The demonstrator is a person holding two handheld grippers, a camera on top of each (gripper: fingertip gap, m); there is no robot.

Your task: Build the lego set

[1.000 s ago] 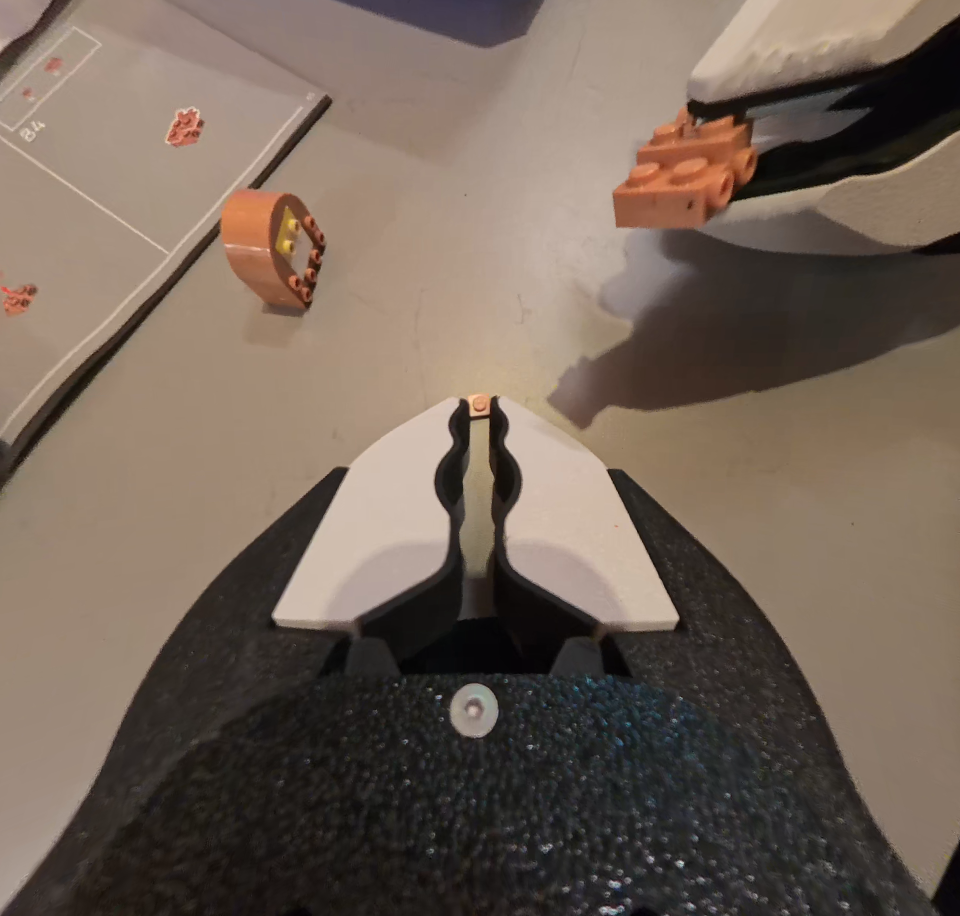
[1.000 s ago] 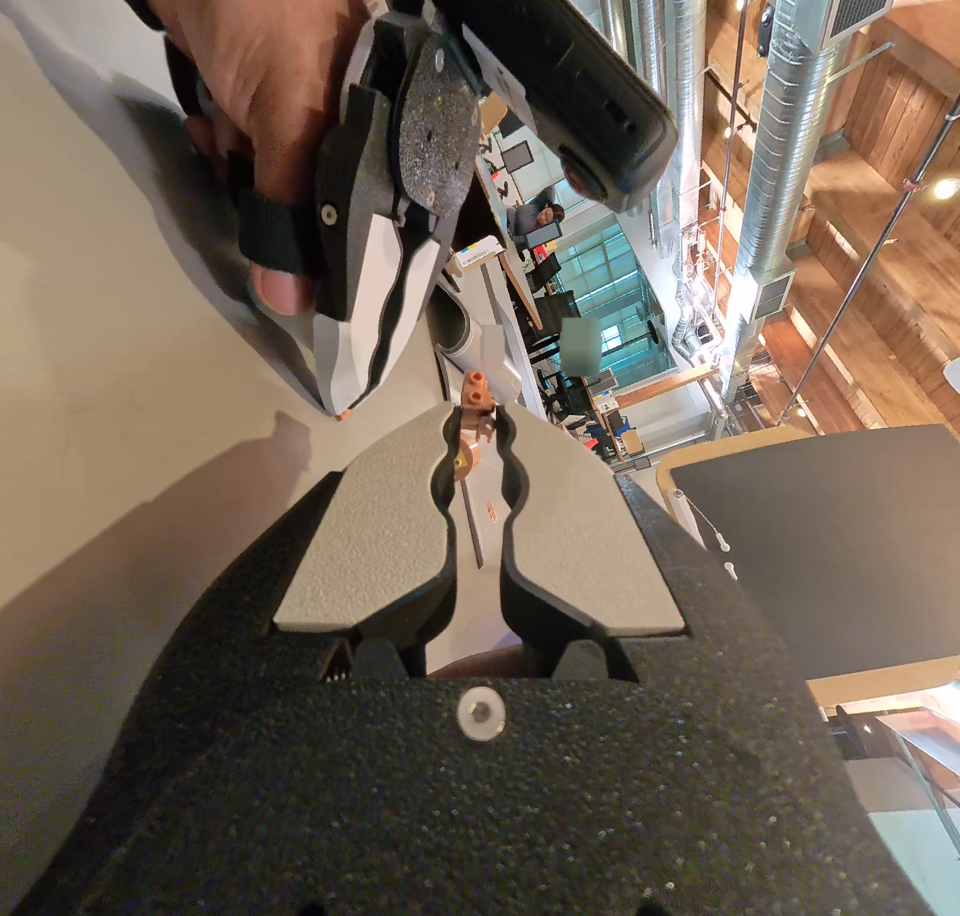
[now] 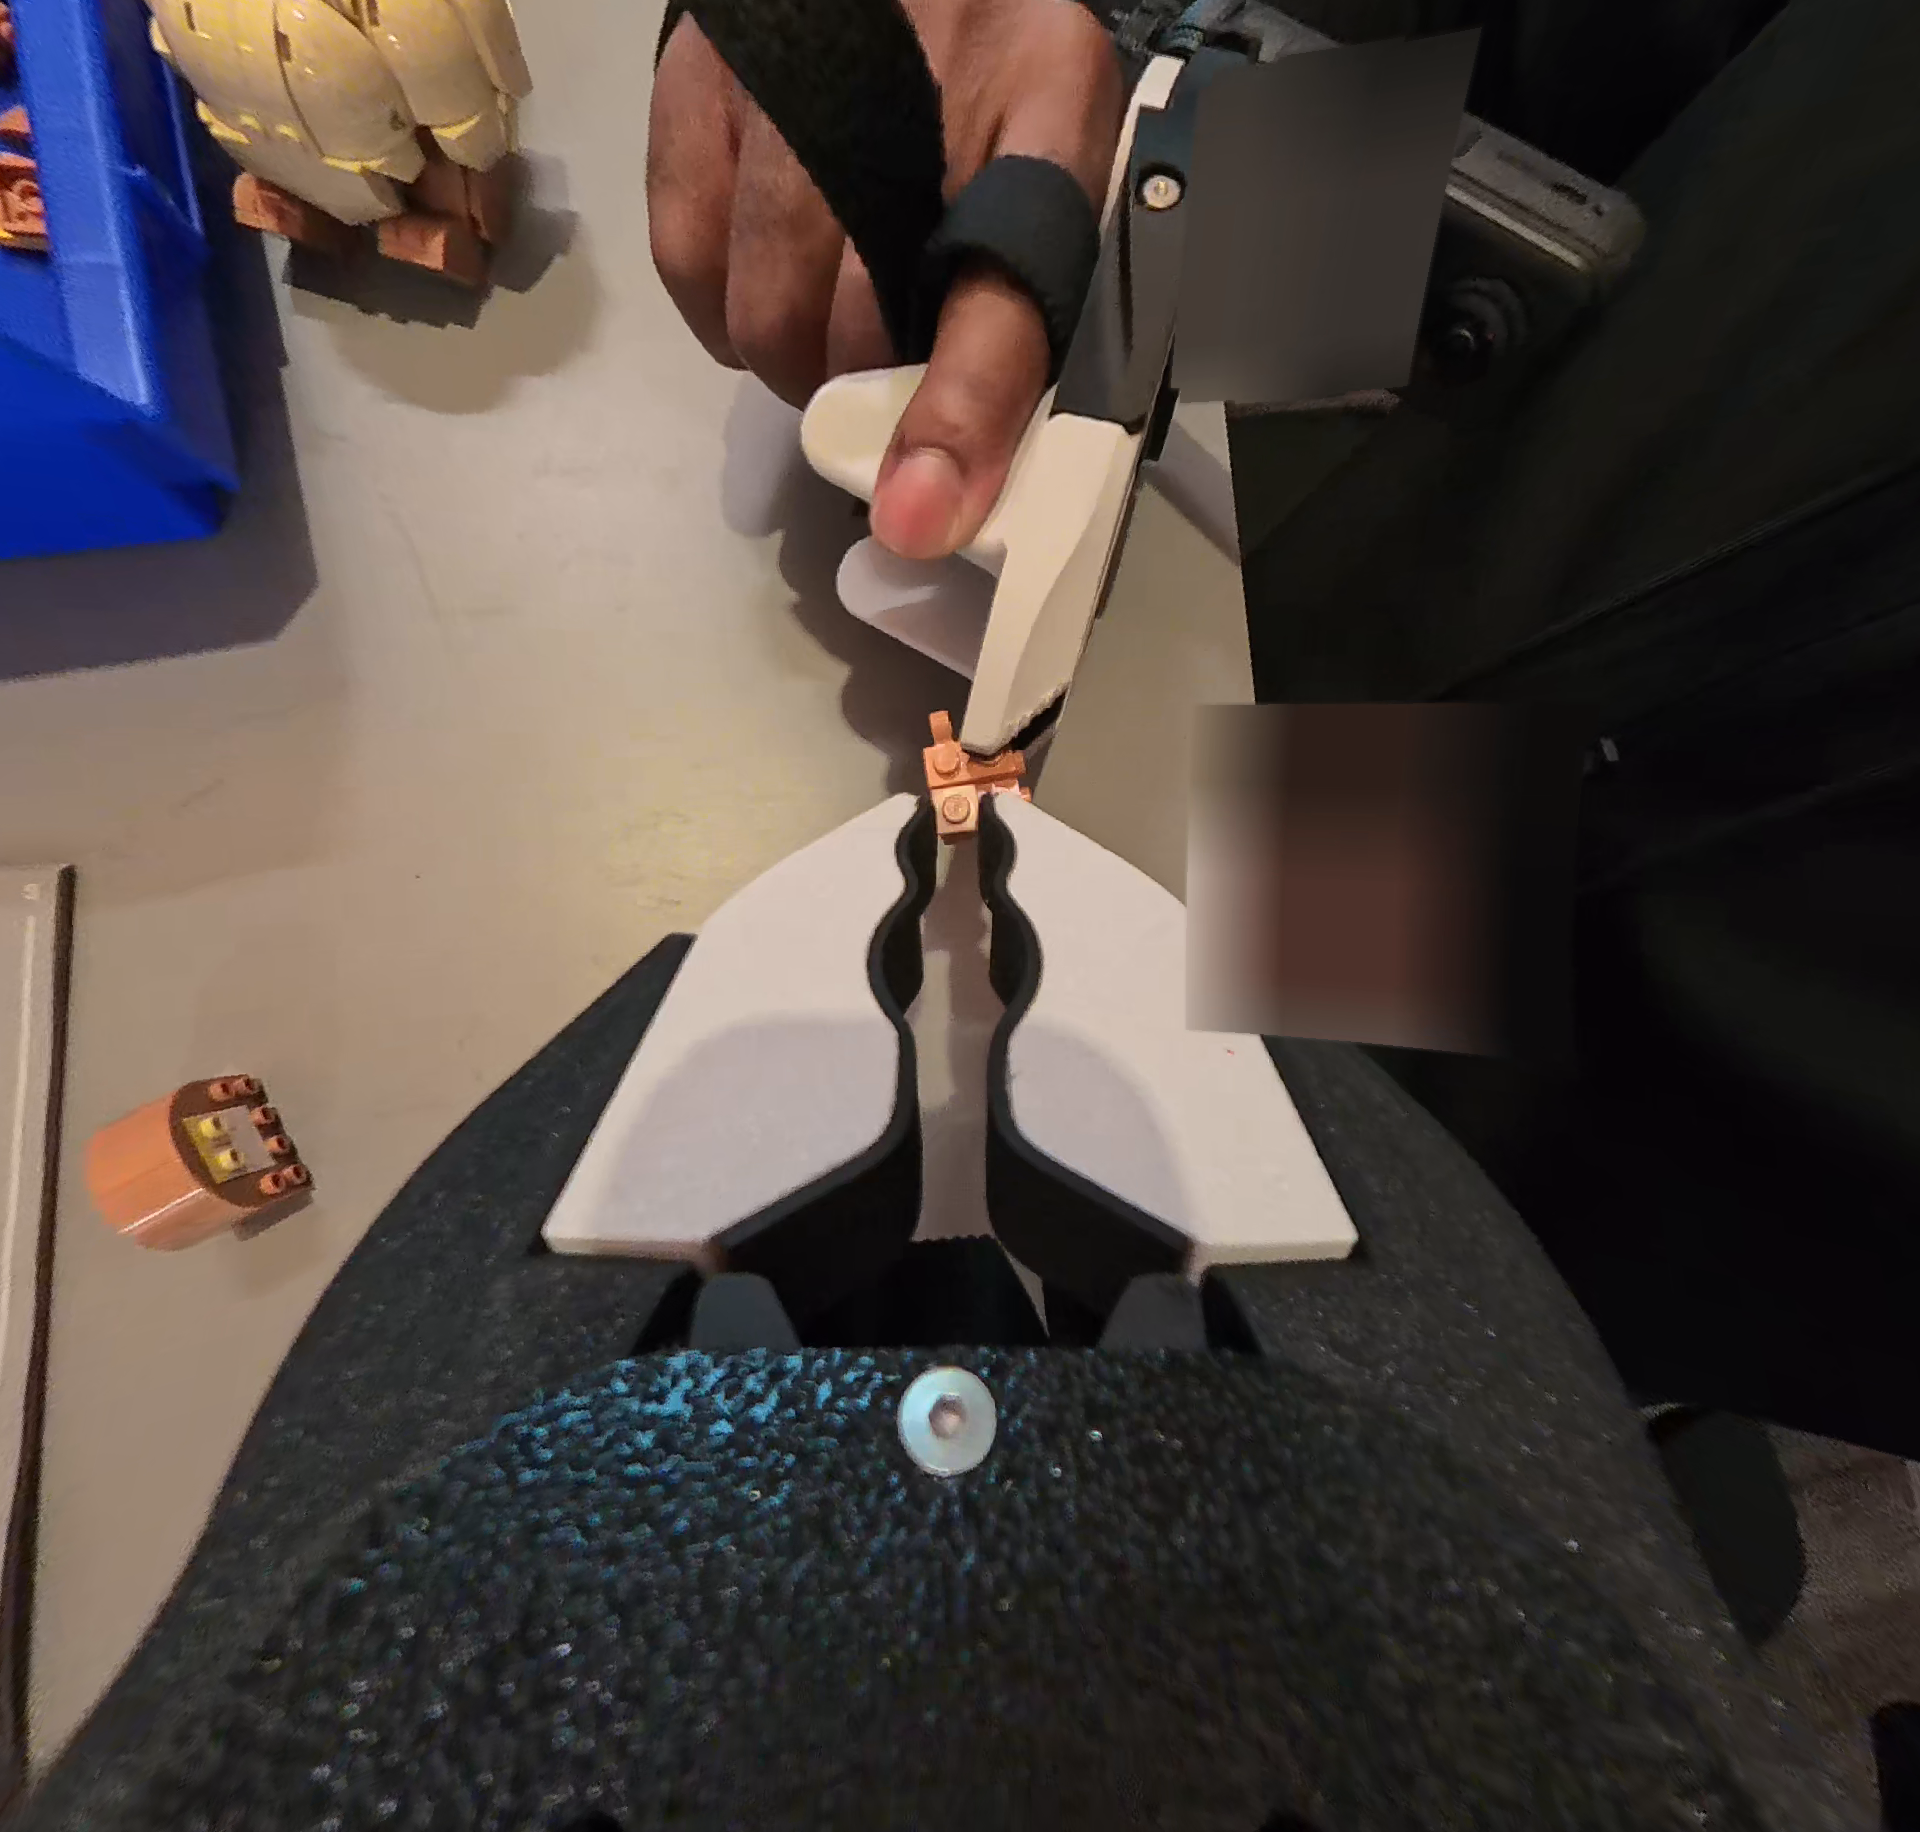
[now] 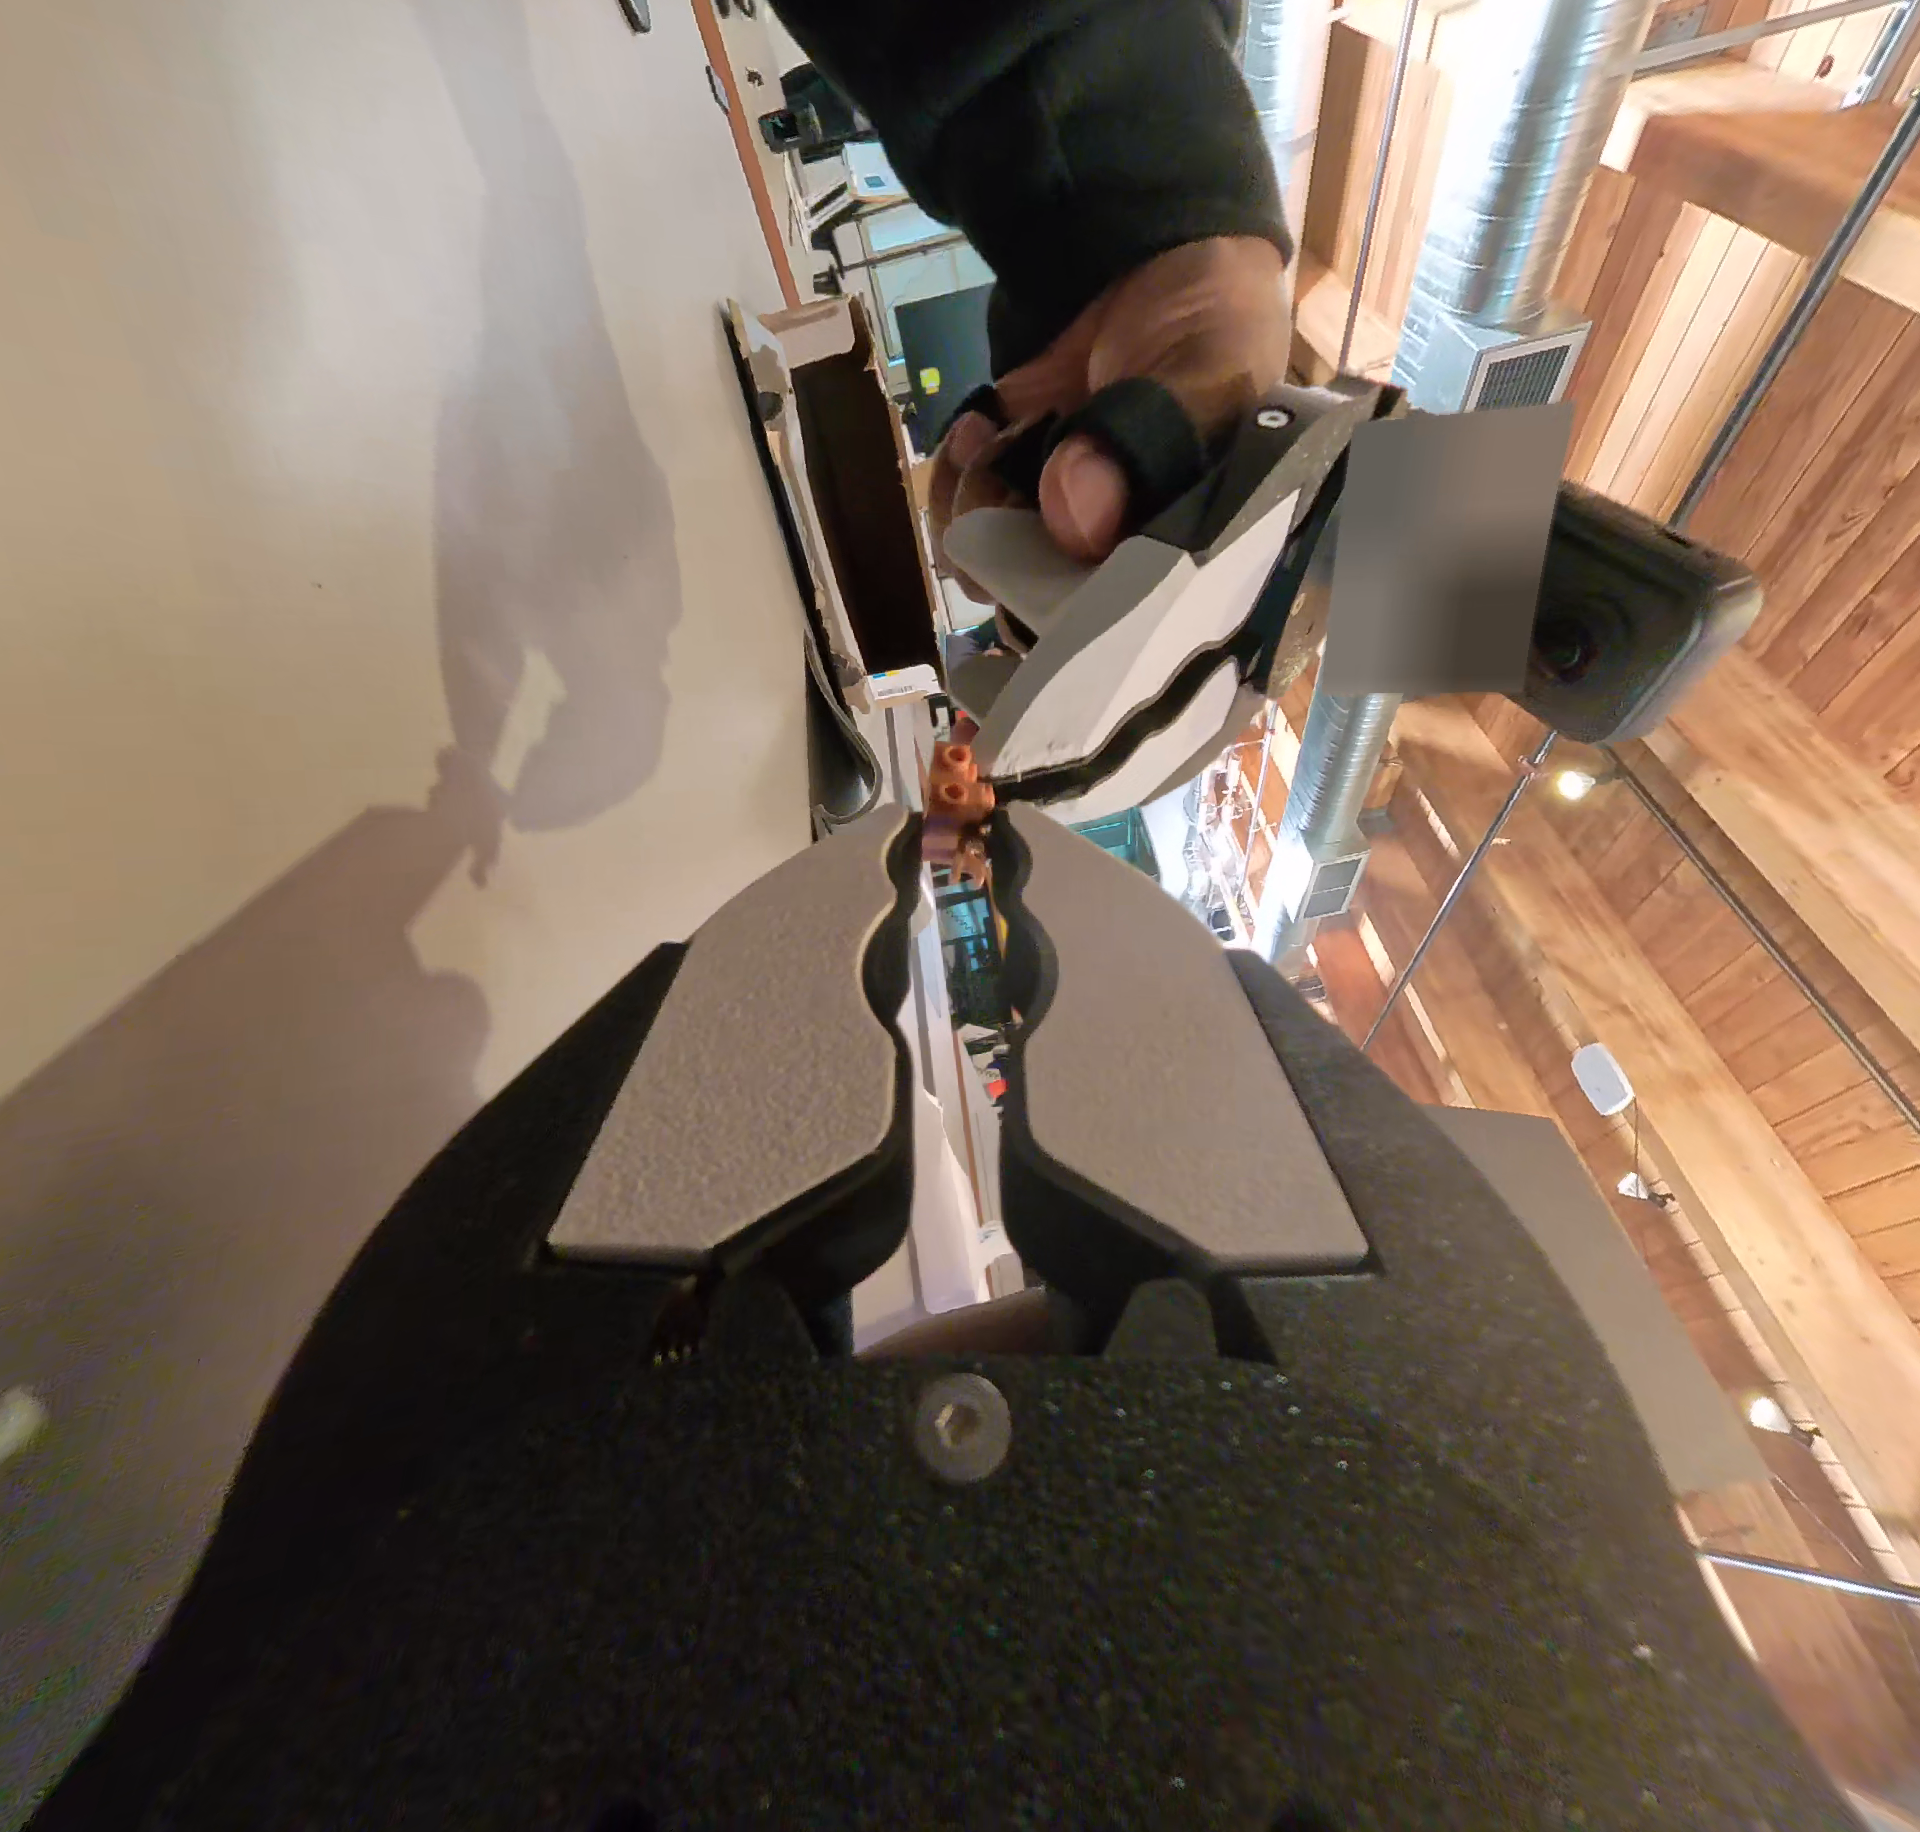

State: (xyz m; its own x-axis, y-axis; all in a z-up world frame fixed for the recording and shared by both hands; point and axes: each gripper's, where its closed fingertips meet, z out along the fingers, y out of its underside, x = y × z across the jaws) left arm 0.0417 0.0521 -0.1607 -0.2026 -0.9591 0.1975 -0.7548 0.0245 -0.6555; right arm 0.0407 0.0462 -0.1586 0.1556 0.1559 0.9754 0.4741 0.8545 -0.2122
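My left gripper is shut on a small orange-brown one-stud brick, pinched at the very fingertips. My right gripper comes down from above and is shut on a small orange-brown brick assembly. The two pieces touch, tip to tip, above the grey table. In the right wrist view my right gripper grips the assembly, and the left gripper meets it from the upper right. A hand holds the right gripper.
A blue bin and a cream brick model stand at the far left. A brown rounded sub-assembly lies on the table at left, beside a booklet's edge. An open cardboard box stands at the table's edge. Left and right tips are no more than a few centimetres apart.
Both grippers have swung round to face each other and closed the distance. The two held pieces, apart before, now touch. Both grasps have stayed shut.
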